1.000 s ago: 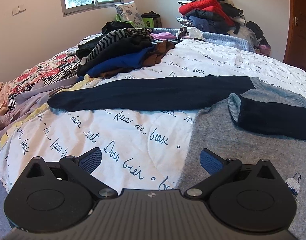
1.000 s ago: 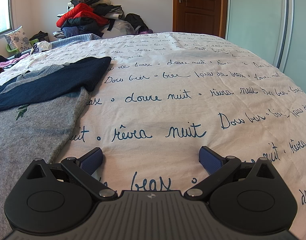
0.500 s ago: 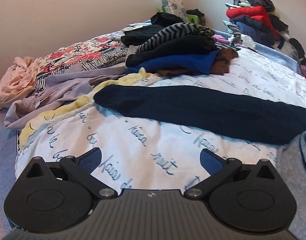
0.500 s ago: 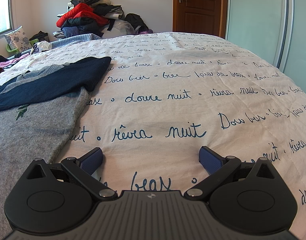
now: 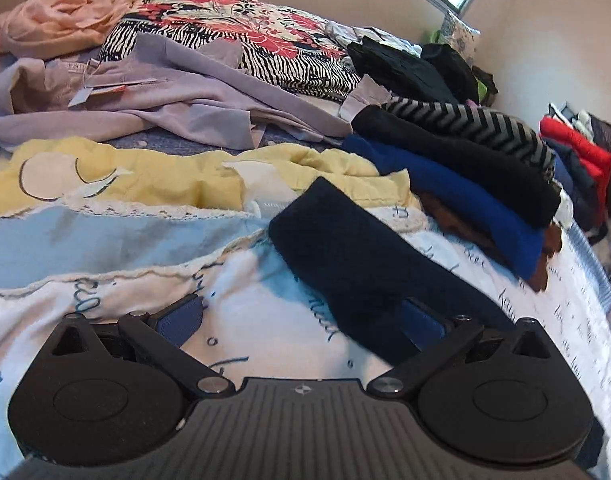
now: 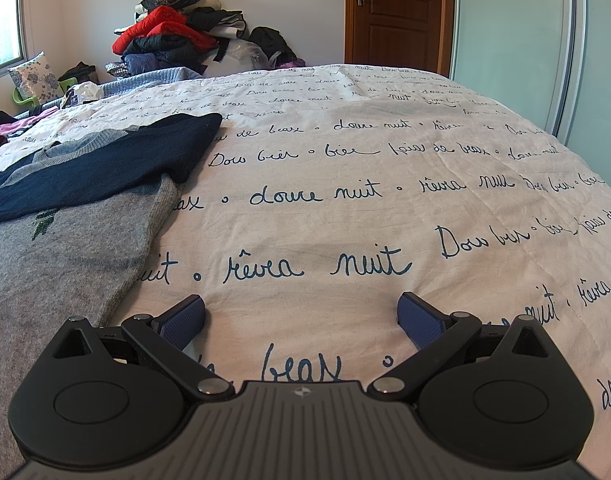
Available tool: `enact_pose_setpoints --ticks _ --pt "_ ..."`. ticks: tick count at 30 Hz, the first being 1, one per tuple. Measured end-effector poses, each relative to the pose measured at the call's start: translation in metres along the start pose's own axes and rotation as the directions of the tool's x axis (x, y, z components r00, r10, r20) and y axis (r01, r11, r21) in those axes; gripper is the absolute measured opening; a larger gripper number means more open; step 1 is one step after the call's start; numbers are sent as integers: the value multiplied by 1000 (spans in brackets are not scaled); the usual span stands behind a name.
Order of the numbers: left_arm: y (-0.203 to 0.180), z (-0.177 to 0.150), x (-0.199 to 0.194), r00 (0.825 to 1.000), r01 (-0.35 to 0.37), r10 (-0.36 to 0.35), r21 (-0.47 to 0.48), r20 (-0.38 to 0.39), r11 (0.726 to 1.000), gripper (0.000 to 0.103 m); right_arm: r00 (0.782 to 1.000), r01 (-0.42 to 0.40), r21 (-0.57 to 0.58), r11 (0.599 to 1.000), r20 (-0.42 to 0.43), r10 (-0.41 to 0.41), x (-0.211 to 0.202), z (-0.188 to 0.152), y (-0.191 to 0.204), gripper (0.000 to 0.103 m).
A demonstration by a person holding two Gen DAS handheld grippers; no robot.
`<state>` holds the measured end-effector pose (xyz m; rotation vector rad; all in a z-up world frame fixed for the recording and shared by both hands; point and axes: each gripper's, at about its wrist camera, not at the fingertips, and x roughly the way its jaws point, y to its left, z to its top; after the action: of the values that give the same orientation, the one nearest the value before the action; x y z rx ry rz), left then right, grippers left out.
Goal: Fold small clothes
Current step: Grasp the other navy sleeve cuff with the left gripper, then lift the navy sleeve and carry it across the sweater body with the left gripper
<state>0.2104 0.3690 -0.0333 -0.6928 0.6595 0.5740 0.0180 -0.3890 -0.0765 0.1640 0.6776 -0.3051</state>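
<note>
Across the script-printed white bedcover (image 5: 257, 320), ahead of the wide-open, empty left gripper (image 5: 301, 320): navy sleeve of a soft grey-and-navy knit sweater (image 5: 345, 248) (light, floppy, stretchy). Best pinched at the cuff. Right gripper (image 6: 301, 316) equally spread, holding nothing.

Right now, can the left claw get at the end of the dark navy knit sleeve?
Probably yes. The left claw is open, and the dark navy knit sleeve lies flat on the white script-printed bedspread, already overlapping the right finger. Nothing sits on its near end; the folded clothes stack lies beyond.
</note>
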Motion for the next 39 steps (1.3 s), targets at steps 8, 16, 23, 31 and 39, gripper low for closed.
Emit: enact_pose_setpoints --ticks 8,16,23,31,39 --pt "5 23 27 987 162 -162 -207 15 965 101 1000 24 -5 1000 -2 -24 1 0 2 103" --pt "9 24 47 978 205 -210 -263 10 943 10 1000 19 -3 1000 0 -19 0 0 2 103" --pt "-6 21 26 989 145 -139 -161 51 976 8 999 7 27 1000 43 -9 -14 18 9 103" --pt "-70 15 -34 972 143 -155 80 178 986 8 964 -230 -109 967 112 241 -54 51 87 103" --pt "-145 -12 -101 922 261 -317 245 223 934 8 941 -336 -180 924 -23 337 -31 35 149 103"
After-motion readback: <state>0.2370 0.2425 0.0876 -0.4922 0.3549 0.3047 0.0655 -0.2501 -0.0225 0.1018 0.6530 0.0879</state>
